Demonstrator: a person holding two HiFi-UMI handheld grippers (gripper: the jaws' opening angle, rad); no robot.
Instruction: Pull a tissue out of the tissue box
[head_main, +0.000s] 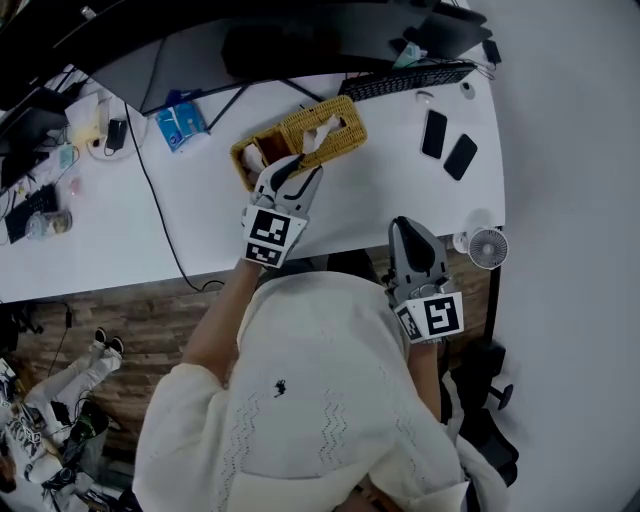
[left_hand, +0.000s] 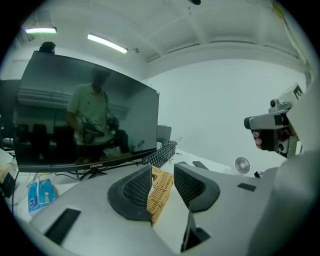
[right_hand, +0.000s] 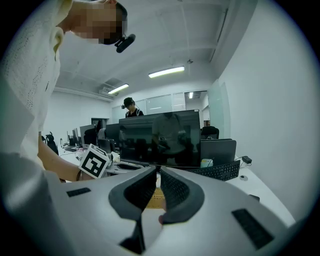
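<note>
Desk (head_main: 200, 220) holds tissue box (head_main: 330, 135) just before left fingers (left_hand: 132, 192).

The tissue box (head_main: 347, 127) is showing a yellow woven pattern. The tissue (head_main: 321, 134) and the table (head_main: 380, 190) are looking white. The packet (head_main: 181, 125) is looking blue.

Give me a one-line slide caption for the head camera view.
Open left gripper poised at the woven tissue box on a white desk, right gripper near the desk's front edge.

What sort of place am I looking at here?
Most likely a shared office: a white desk carries a large monitor and a keyboard, and further desks with screens stand in the background.
</note>
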